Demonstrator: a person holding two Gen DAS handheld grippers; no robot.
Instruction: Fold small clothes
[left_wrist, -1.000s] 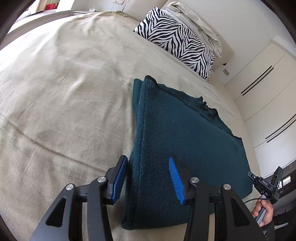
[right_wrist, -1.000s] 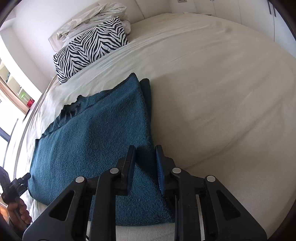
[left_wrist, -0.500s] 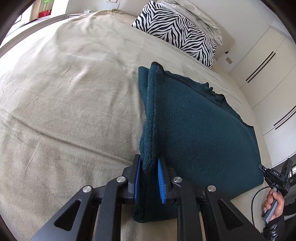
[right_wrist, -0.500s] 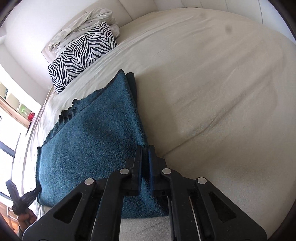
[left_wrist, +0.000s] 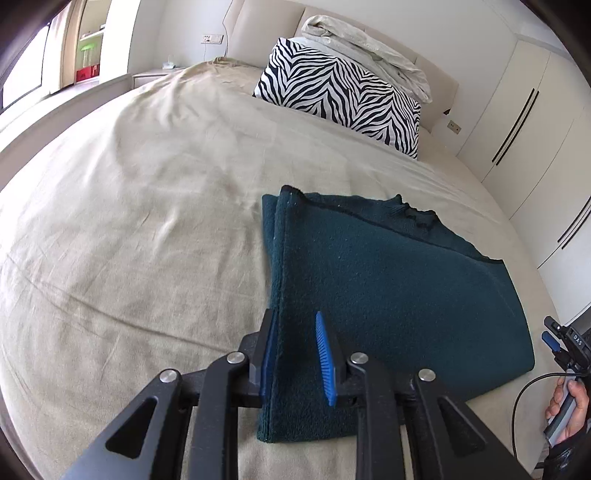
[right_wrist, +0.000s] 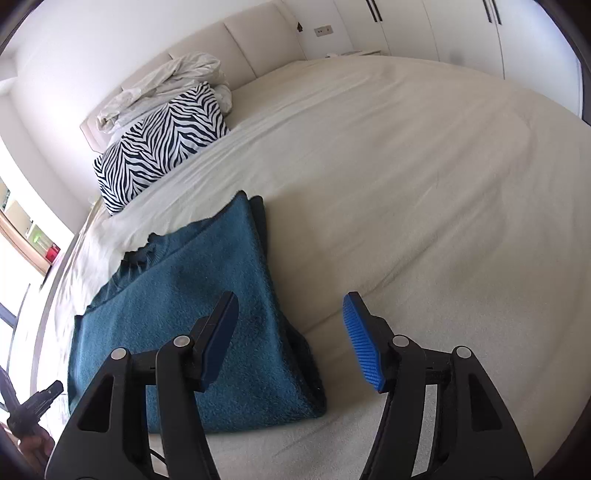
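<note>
The folded dark teal fleece garment (left_wrist: 388, 302) lay on the beige bed (left_wrist: 129, 240), long axis running away; both hand-held grippers, left (left_wrist: 295, 354) and right (right_wrist: 291, 343), were opening, gripping nothing, left nearer its folded edge.

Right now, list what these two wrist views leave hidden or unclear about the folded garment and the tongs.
- Dark teal fleece garment, left wrist view: near edge hidden behind the left tongs; whether the left pad touches the fold cannot be told.
- Same garment, right wrist view: near left corner hidden by the right tongs, whose jaws are opening.
- Lower layers: covered by the top layer, both views.
- Person's hand: cut off by the frame edge.
</note>
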